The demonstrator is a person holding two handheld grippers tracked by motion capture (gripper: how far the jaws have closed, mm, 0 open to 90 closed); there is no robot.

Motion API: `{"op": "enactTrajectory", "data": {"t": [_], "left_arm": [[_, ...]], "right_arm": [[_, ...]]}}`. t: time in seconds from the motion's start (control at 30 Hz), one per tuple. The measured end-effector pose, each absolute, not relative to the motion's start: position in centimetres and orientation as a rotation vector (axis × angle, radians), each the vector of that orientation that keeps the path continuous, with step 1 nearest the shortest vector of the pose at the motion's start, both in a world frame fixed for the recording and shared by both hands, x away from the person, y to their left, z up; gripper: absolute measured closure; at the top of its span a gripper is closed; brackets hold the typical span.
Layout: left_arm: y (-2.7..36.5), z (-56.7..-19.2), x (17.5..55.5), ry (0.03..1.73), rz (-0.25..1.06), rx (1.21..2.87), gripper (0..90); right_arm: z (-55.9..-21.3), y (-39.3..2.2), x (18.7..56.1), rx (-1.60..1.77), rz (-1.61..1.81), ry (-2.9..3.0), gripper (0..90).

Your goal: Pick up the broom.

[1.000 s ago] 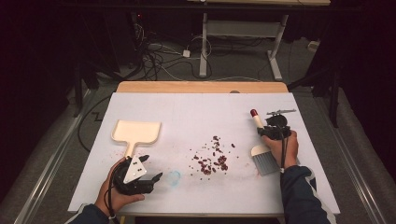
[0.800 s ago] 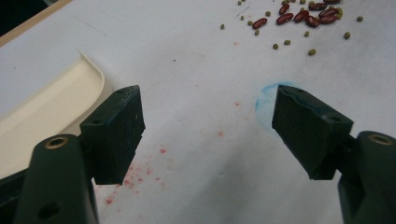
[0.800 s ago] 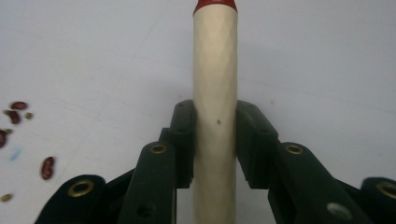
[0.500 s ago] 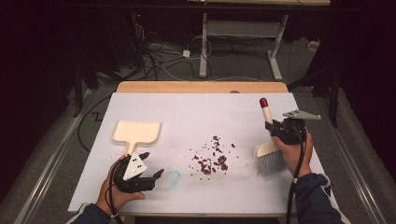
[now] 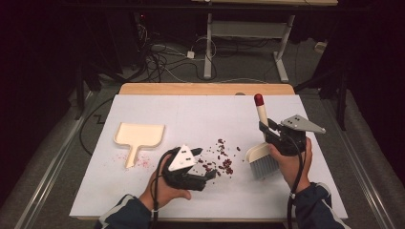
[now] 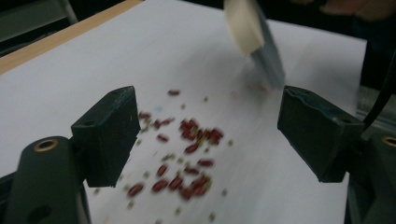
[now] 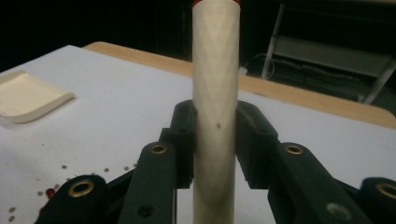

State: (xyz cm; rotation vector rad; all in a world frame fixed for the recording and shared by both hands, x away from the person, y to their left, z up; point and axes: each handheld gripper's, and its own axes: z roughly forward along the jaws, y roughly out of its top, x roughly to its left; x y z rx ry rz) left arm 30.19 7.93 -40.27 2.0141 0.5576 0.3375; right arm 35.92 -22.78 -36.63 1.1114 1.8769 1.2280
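Plainly the small hand brush with the cream wooden handle and red tip (image 5: 261,128) is a light, stiff thing: the right claw (image 5: 265,132) pinches its round handle mid-length, bristles hanging down above the white-covered counter (image 5: 200,112) at about 3 o'clock from the scatter of small dark-red beans (image 5: 220,160). The smooth handle could twist in the pads, so a hold nearer the head would steady it, I judge. The left claw (image 6: 205,135) stands wide with nothing between its pads, having just been opening, at 7 o'clock of the beans. The flat cream plastic dustpan (image 5: 139,136), light and rigid, lies at 9 o'clock; its short handle is the place to take it
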Motion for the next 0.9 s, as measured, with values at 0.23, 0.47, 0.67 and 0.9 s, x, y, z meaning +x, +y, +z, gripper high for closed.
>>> {"op": "enactTrajectory", "data": {"t": [0.23, 0.47, 0.67, 0.9], "left_arm": [[3.5, -39.8, 31.3, 0.540, 0.214, 1.935, 21.3], [1.0, -40.4, 32.3, 0.543, 0.171, 1.897, 34.2], [0.9, -40.9, 33.2, 0.511, 0.114, 1.877, 49.5], [2.1, -40.5, 33.6, 0.491, 0.140, 1.897, 64.6]], "right_arm": [[-36.0, -20.7, 34.0, 1.050, 1.287, 1.833, 70.9], [-35.5, -18.7, 31.7, 0.957, 1.332, 1.801, 70.8], [-35.2, -17.9, 30.6, 0.905, 1.363, 1.819, 70.8], [-34.6, -17.7, 29.7, 0.852, 1.406, 1.829, 70.5]]}}
